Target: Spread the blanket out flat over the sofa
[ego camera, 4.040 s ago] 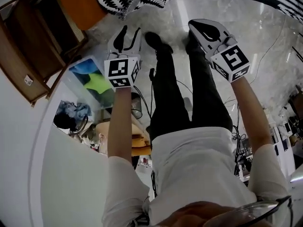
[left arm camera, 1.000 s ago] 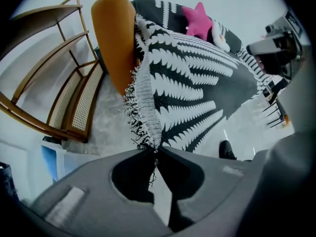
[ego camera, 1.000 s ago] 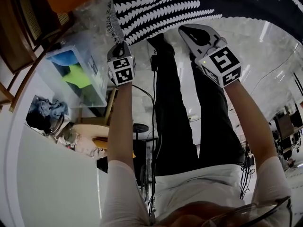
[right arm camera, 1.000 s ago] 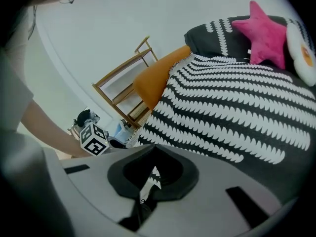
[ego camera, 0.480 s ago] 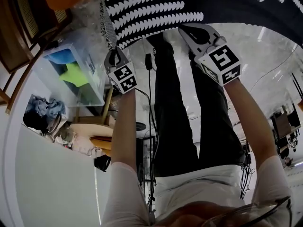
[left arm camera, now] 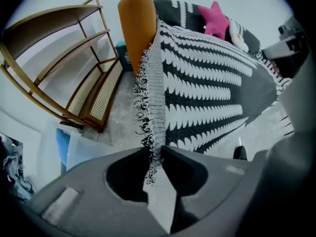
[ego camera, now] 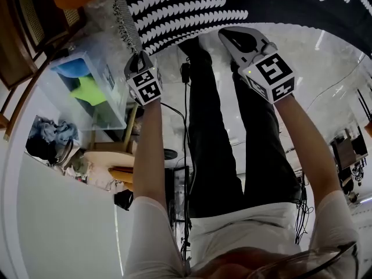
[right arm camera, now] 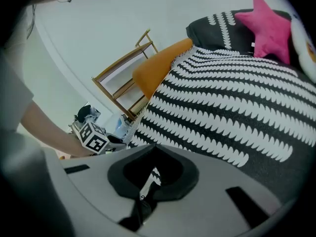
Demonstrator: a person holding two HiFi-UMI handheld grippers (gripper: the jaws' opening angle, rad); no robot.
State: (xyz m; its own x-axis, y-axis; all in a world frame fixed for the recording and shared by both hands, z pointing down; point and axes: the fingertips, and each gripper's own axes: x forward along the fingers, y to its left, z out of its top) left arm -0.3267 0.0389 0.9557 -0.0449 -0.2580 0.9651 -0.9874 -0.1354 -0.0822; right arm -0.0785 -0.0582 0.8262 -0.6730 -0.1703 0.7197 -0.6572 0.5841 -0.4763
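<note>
A black blanket (ego camera: 232, 4) with rows of white scallops lies spread over the sofa, whose orange arm (left arm camera: 136, 19) stands at its left end. The blanket's fringed edge (left arm camera: 148, 98) runs taut from that arm down into my left gripper (left arm camera: 154, 153). Its jaws are opening, with the fringe still pinched between the tips. In the head view the left gripper (ego camera: 135, 60) is left of the person's legs. My right gripper (right arm camera: 147, 194) is shut on a dark fold of the blanket's near edge, and in the head view this gripper (ego camera: 233, 36) sits at the blanket's front edge.
A wooden shelf unit (left arm camera: 64, 58) stands left of the sofa arm. A clear plastic bin (ego camera: 87, 86) with blue and green contents sits on the floor beside my left gripper. A pink star cushion (right arm camera: 266, 26) lies at the sofa's far end. A cable (ego camera: 187, 115) trails between the person's legs.
The left gripper has shifted a little left and away, drawing the fringed edge tauter toward the orange arm. The right gripper has hardly moved. Compared with the oldest frame, the blanket now spans the view.
</note>
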